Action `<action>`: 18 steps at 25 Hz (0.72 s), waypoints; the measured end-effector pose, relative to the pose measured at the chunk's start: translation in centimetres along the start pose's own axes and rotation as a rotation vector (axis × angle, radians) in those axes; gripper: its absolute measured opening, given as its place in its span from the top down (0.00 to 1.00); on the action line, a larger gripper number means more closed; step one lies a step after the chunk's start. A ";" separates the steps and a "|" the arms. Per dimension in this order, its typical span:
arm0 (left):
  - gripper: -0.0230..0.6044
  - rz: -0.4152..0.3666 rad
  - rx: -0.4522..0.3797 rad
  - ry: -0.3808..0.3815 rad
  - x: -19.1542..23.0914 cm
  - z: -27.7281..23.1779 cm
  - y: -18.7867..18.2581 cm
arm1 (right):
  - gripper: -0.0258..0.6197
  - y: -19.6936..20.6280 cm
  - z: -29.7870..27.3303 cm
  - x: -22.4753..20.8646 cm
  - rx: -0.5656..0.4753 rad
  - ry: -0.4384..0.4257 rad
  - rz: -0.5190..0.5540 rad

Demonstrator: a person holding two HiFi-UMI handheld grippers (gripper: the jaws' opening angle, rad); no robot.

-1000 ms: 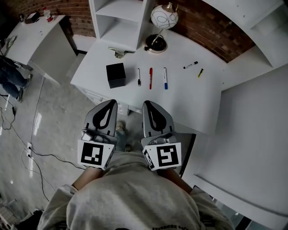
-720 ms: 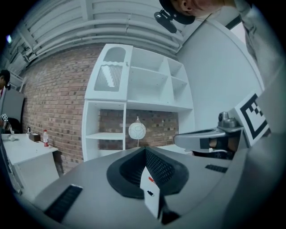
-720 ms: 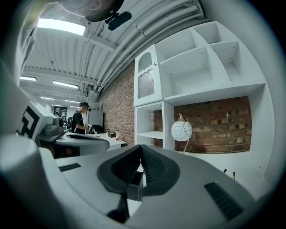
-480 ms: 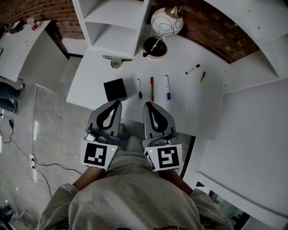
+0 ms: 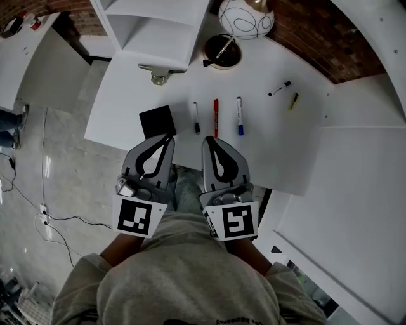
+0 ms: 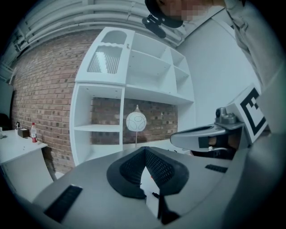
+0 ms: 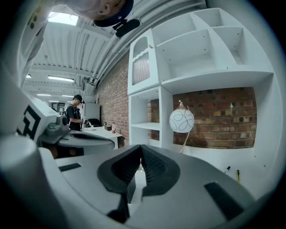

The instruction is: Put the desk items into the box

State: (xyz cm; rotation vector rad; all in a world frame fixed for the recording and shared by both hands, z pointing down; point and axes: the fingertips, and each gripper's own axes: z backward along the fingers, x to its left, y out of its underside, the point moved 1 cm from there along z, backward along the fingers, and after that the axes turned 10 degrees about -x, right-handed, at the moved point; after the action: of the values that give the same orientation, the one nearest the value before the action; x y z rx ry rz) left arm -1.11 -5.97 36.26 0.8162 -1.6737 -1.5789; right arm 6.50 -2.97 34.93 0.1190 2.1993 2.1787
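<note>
Two claws sit side by side low over the near edge of the white tabletop (image 5: 273, 149), held close to the person's body. The left claw (image 5: 166, 138) has its jaws brought together at the tips with nothing between them. The right claw (image 5: 207, 139) is likewise closed and empty. In the head view the left claw's tip falls at the near edge of the black box (image 5: 157, 120), though contact cannot be judged.

The box stands on the left part of the tabletop. Just to its right lie three markers in a row, each pointing away from the person: a black-capped one (image 5: 196, 118), a red one (image 5: 216, 117) and a blue-capped one (image 5: 239, 115). Farther right, well apart from these, lie a slanted black marker (image 5: 279, 88) and a short yellow marker (image 5: 292, 101).

At the back, a globe lamp (image 5: 248, 14) with looping line patterns rises from a round dark base (image 5: 222, 51). Left of it stands a white shelf unit (image 5: 152, 32), with a metal clip (image 5: 158, 73) at its foot. The right gripper view shows a person (image 7: 77, 112) standing by a distant table.
</note>
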 end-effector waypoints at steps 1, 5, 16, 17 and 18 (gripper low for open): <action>0.96 -0.004 0.008 0.001 0.0 -0.3 0.3 | 0.93 0.2 -0.4 -0.1 0.001 -0.008 0.000; 0.96 -0.050 0.032 0.008 0.2 -1.4 1.5 | 0.93 1.4 -1.7 -0.5 0.029 -0.031 -0.014; 0.96 -0.068 0.102 0.003 0.7 -3.2 5.8 | 0.93 7.5 -4.0 -1.0 0.104 -0.071 -0.003; 0.96 -0.067 0.107 -0.002 0.8 -3.3 6.0 | 0.93 8.1 -4.2 -1.0 0.116 -0.076 -0.002; 0.96 -0.066 0.112 -0.009 1.0 -3.4 6.3 | 0.93 8.7 -4.4 -1.1 0.127 -0.080 0.000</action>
State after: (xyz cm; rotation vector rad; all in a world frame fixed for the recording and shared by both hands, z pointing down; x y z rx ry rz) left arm 1.23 -8.35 42.71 0.9312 -1.7712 -1.5458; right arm 7.38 -7.39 43.70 0.2065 2.2913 1.9961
